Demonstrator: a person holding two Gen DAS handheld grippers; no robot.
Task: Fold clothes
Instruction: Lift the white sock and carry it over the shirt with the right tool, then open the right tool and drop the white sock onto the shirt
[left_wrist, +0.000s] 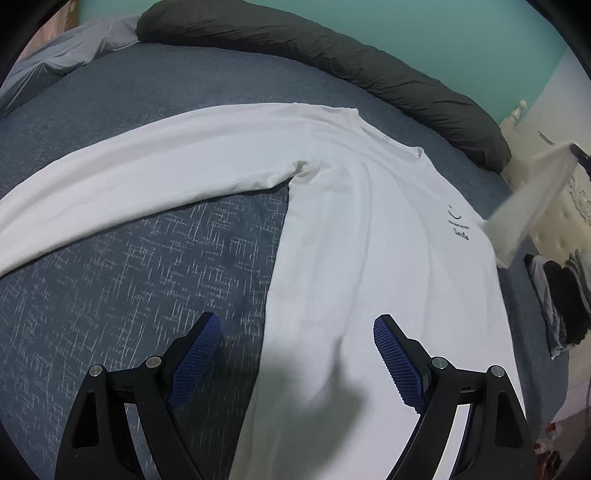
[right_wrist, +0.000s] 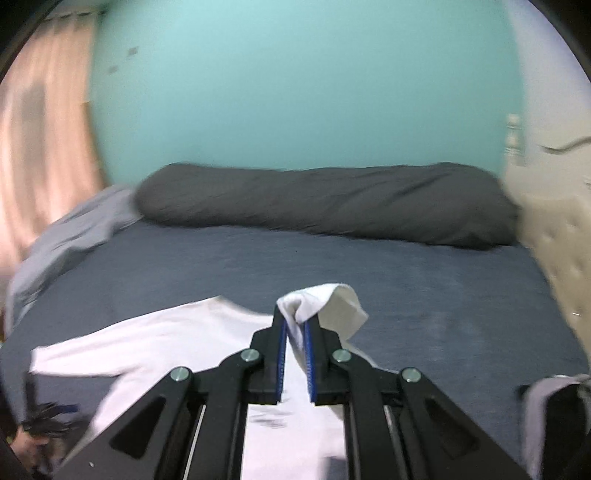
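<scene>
Shirt (left_wrist: 362, 236) first: your white long-sleeved top lies spread on the blue bed (left_wrist: 147, 266), body running towards you and one sleeve (left_wrist: 129, 173) stretched out flat across the cover, so it has a smooth base to fold on. The other sleeve (right_wrist: 325, 299) is off the bed; your right gripper (right_wrist: 295, 332) has its jaws clenched on the cuff, cloth bunched between the blue pads (right_wrist: 282, 354) and spilling over the tips. You hold it up, it seems, so the sleeve can be carried across the body without dragging and rucking the fabric beneath. In the left wrist view that raised sleeve shows only as a blurred pale strip at the right edge, so I can't say quite how it hangs.

Your left gripper (left_wrist: 295, 354) hovers over the near side of the body, jaws released and wide, holding nothing; it looks placed to pin or take the side seam. Beyond the shirt, a dark bolster (left_wrist: 332, 62) lies along the far edge against the green wall (right_wrist: 295, 92), well apart from the work.
</scene>
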